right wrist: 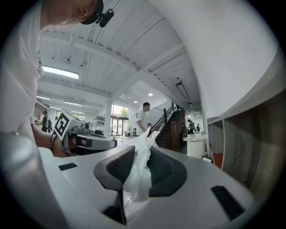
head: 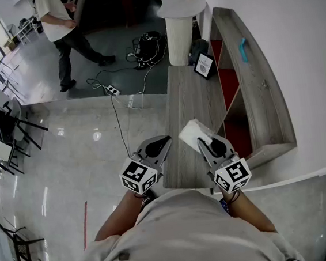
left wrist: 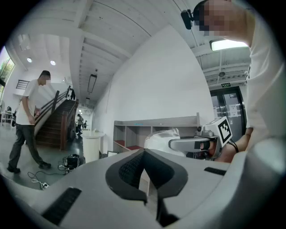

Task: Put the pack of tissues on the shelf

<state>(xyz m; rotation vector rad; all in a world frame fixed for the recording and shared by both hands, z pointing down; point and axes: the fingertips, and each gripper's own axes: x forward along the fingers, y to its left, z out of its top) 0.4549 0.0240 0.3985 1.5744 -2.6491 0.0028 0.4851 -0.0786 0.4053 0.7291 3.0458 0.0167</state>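
The pack of tissues [head: 191,132] is a white plastic-wrapped bundle held over the near end of the wooden counter [head: 190,104]. My right gripper [head: 202,143] is shut on it. In the right gripper view the crinkled wrapper [right wrist: 139,163] is pinched between the dark pads [right wrist: 166,172]. The grey wooden shelf [head: 257,82] with red-backed compartments stands along the wall just to the right, and its open end [right wrist: 252,143] is close beside the gripper. My left gripper [head: 164,142] hovers at the counter's left edge, jaws together with nothing in them. From it I see the pack [left wrist: 161,138] and the shelf [left wrist: 154,123] beyond.
A framed sign [head: 204,65] stands at the counter's far end, and a teal object [head: 243,49] lies on the shelf top. Past the counter are a white round pedestal table [head: 182,23] and floor cables [head: 145,46]. A person [head: 62,27] walks at the far left near chairs [head: 0,124].
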